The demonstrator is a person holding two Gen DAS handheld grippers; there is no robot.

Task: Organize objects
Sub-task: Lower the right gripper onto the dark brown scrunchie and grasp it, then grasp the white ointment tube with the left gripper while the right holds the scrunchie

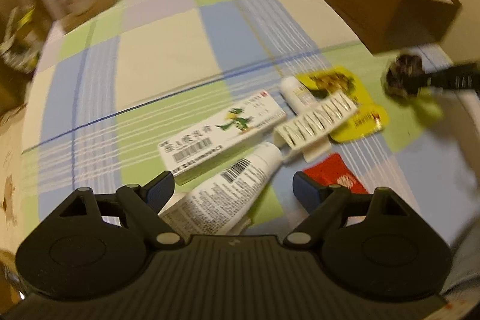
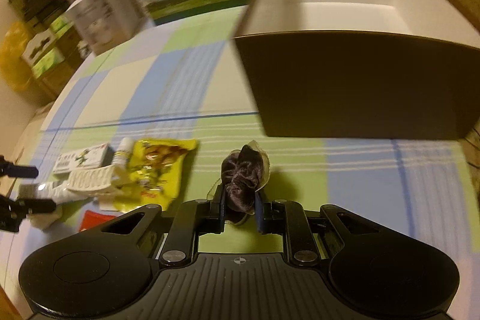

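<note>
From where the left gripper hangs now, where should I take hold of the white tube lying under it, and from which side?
Grip the white tube across its round mid-body, near the barcode, coming straight down from above. It lies flat on the cloth, diagonal between the open fingers of the left gripper, so roll the wrist until the jaws cross its width. Avoid the cap end: it runs under the white clip, beside the green-dragon box.

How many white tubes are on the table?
2. One big tube lies between the open left gripper's fingers. One small tube lies beside the yellow packet, partly under the white clip strip. More may be hidden.
</note>
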